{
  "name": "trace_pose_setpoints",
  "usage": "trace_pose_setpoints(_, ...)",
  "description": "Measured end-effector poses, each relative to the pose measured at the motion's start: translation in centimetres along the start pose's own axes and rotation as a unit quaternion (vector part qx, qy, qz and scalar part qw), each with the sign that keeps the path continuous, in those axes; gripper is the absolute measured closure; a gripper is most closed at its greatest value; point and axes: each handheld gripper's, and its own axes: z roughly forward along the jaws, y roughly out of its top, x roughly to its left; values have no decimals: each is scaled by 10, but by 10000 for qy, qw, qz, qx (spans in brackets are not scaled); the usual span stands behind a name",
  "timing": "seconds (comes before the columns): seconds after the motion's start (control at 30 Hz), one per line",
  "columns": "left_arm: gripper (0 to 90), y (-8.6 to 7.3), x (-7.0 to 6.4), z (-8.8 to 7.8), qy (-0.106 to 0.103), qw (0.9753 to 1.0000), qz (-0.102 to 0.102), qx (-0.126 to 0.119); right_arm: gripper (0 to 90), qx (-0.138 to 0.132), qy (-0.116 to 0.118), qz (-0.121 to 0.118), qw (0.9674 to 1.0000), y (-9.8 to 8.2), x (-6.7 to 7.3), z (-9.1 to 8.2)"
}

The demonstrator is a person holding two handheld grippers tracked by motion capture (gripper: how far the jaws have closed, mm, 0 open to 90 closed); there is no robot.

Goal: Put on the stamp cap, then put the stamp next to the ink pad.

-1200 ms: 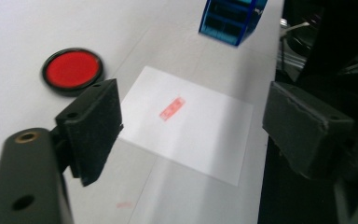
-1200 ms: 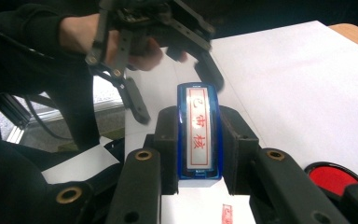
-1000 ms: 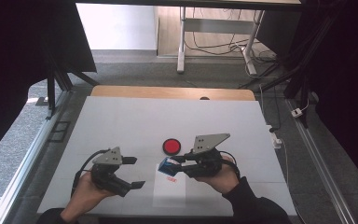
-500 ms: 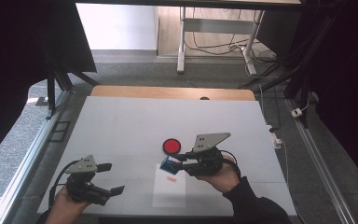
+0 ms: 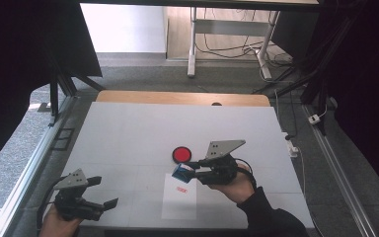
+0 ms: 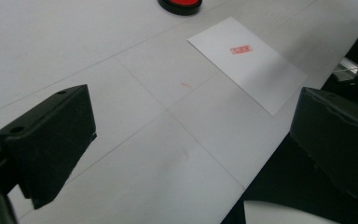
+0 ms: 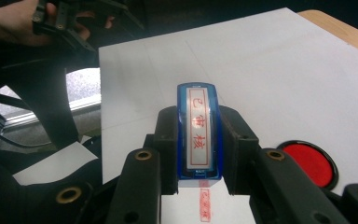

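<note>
My right gripper (image 5: 183,172) is shut on a blue stamp (image 5: 180,173), held just above the top edge of a white paper sheet (image 5: 179,205). In the right gripper view the stamp (image 7: 199,130) sits clamped between both pads, its label with red characters facing up. A red stamp mark (image 5: 180,189) shows on the paper. A round red ink pad (image 5: 181,154) lies just beyond the stamp. My left gripper (image 5: 103,191) hovers at the table's near left corner, well left of the paper. Its jaws have just been opening and stand wide, with nothing between them (image 6: 191,135).
The white table (image 5: 128,133) stretches bare behind and left of the ink pad. Its near edge runs just below the left gripper. A wooden strip (image 5: 177,98) borders the far edge. Cables and desk legs lie on the floor beyond.
The left hand has drawn its gripper left and toward the near edge, away from the paper, and its jaws have widened. The right gripper with the stamp has stayed put.
</note>
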Motion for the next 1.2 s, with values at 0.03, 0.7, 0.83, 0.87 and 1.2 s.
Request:
trace_pose_setpoints(0.03, 0, 0, 0, 0, 13, 10000, 2, -16, 713, 14, -29, 18, 10000, 0, -1, 0)
trace_pose_setpoints(0.7, 3, 1, -4, 5, 576, 9972, 172, 453, 713, 263, -712, 326, 9966, -16, -24, -15)
trace_pose_setpoints(0.83, 11, 2, -4, 6, 547, 9970, 194, 521, 713, 326, -882, 406, 9947, -21, -30, -20)
trace_pose_setpoints(0.87, 11, 2, -4, 6, 539, 9970, 192, 530, 713, 328, -926, 421, 9943, -22, -32, -21)
trace_pose_setpoints(1.2, 19, 2, -4, 7, 475, 9971, 196, 557, 713, 438, -1362, 673, 9874, -35, -49, -35)
